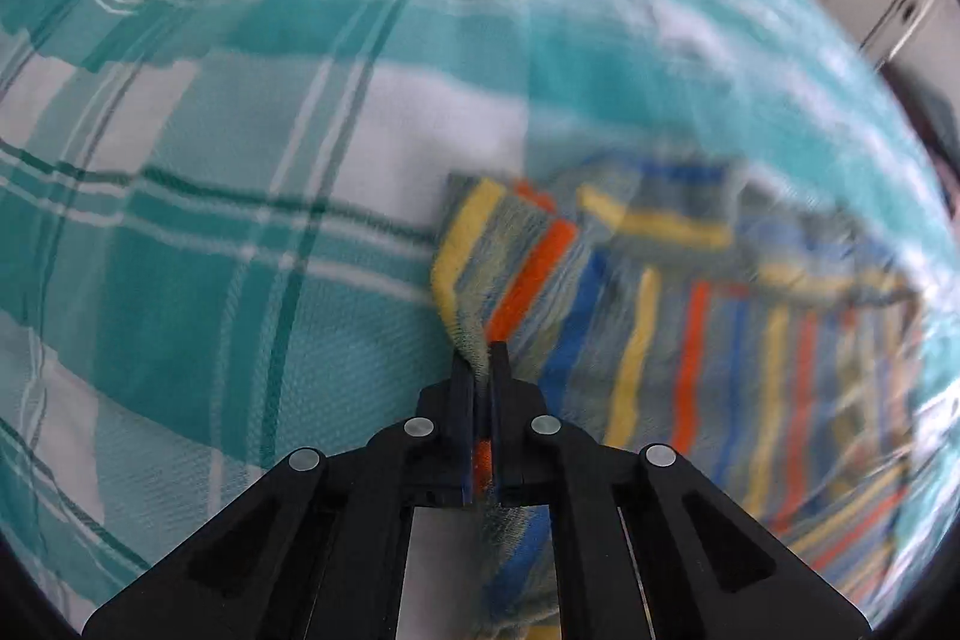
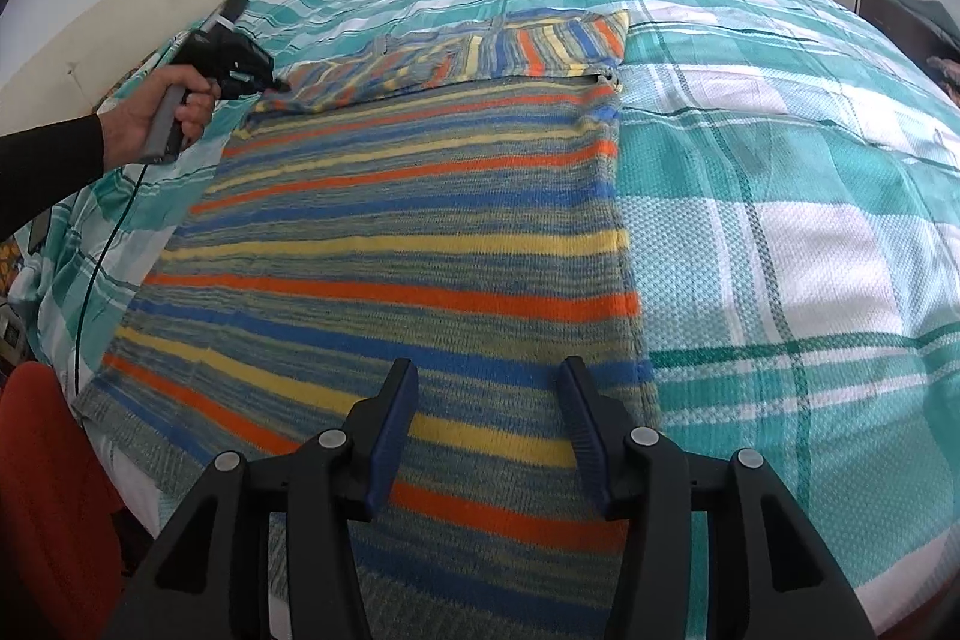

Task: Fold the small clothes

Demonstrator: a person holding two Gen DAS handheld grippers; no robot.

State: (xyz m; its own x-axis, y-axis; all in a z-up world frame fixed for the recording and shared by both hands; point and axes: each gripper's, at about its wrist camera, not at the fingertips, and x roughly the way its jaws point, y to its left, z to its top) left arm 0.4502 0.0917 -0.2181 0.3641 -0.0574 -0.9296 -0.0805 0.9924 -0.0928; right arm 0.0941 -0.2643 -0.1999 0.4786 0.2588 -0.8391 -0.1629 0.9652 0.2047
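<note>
A knitted garment (image 2: 396, 220) striped in blue, orange, yellow and grey-green lies spread on the bed, its far part folded over. In the left wrist view the same garment (image 1: 690, 304) is blurred. My left gripper (image 1: 483, 349) is shut on a bunched corner of it, and knit shows between the jaws. In the right wrist view that left gripper (image 2: 282, 87), in a person's hand (image 2: 156, 112), sits at the garment's far left corner. My right gripper (image 2: 489, 376) hovers open above the garment's near edge, nothing between its fingers.
A teal and white checked bedspread (image 2: 780, 232) covers the bed. A cream headboard (image 2: 120, 10) and white wall panels stand behind it. A red object (image 2: 48, 460) sits low at the left, beside the bed edge. A black cable (image 2: 102, 250) hangs from the hand's gripper.
</note>
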